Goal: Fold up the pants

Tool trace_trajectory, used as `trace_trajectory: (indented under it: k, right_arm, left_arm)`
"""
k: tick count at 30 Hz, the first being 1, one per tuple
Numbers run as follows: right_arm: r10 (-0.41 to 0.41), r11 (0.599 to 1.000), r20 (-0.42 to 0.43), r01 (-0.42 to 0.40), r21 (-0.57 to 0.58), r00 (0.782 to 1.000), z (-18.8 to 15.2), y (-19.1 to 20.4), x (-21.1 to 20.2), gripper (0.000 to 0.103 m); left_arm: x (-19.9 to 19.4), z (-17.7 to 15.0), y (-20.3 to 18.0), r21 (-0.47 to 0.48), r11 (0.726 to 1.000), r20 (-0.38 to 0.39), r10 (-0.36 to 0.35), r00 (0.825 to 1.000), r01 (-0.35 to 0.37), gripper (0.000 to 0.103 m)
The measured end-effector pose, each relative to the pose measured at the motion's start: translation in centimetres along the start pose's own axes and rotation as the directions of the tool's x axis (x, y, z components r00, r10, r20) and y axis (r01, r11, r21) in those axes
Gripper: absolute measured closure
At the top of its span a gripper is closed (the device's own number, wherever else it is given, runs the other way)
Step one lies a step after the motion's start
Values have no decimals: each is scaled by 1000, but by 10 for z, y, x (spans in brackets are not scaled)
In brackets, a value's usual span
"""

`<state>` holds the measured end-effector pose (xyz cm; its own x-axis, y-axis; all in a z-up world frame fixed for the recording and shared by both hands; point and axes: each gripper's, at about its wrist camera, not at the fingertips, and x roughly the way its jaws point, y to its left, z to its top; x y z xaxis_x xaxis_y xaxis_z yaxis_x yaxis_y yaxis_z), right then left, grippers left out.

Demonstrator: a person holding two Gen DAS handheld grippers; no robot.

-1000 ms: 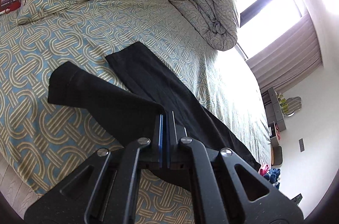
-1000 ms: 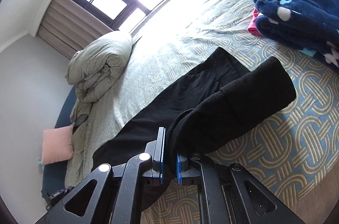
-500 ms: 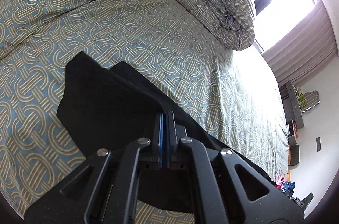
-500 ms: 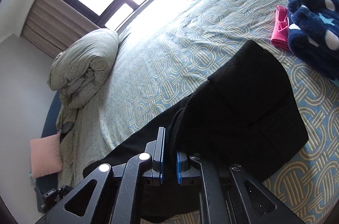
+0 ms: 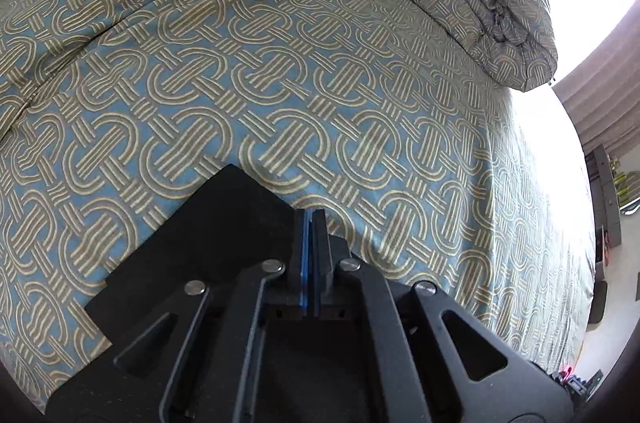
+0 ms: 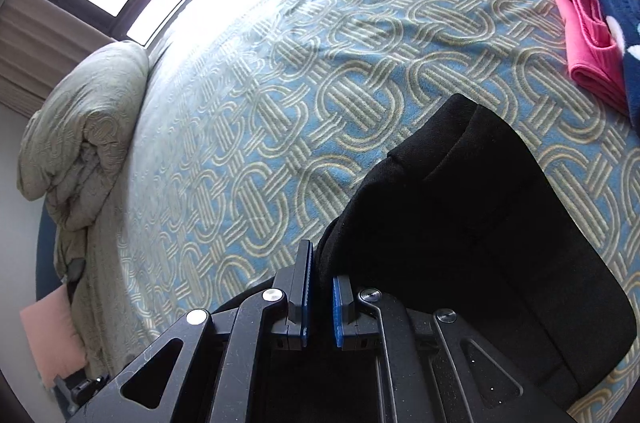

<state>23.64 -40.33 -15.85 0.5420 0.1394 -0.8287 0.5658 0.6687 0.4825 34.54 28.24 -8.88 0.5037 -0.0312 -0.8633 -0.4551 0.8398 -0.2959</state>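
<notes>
Both grippers have swept across the bed with the black cloth in tow: a second ago the pants lay as one long strip, and now the carried end sits doubled over the rest, the far bedding much nearer in both views.

Nearest, the left gripper point(image 5: 308, 219) has its jaws pressed together on a thin edge of the pants point(image 5: 208, 243), which spread from the jaws toward 9 o'clock as a flat, square-cornered panel. The right gripper point(image 6: 320, 271) is clamped on a thicker bunch of the same cloth, blue pads a little apart with fabric between them; here the pants point(image 6: 480, 243) bulk out toward 2 o'clock, a soft matte black with a seam or band ridge showing near the top fold.

The garment's long axis appears to run crosswise between the two hands, each holding one corner of the folded-over edge, so neither is clearly nearer. Laying that edge down evenly looks like the coming move, and it turns on both corners landing square with the layer beneath.

Beyond lies the patterned bed cover point(image 5: 320, 83); a pink folded cloth point(image 6: 588, 43) sits at 2 o'clock, well apart, and a rolled duvet point(image 6: 84, 127) farthest off.
</notes>
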Motion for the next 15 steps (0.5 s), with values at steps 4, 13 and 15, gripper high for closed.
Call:
trace_trajectory:
  k: [4, 13, 15]
  right_arm:
    - [-16, 1000, -21, 16, 23, 1000, 0, -11, 16, 95]
    - [-23, 1000, -16, 23, -12, 1000, -4, -13, 15, 96]
    - [-24, 1000, -14, 24, -14, 1000, -3, -13, 15, 96]
  left_arm:
    - [10, -5, -5, 66, 997, -26, 41, 999, -39, 100]
    - [7, 15, 24, -34, 999, -5, 38, 999, -38, 50]
    - [5, 15, 27, -22, 1000, -4, 19, 1000, -19, 50]
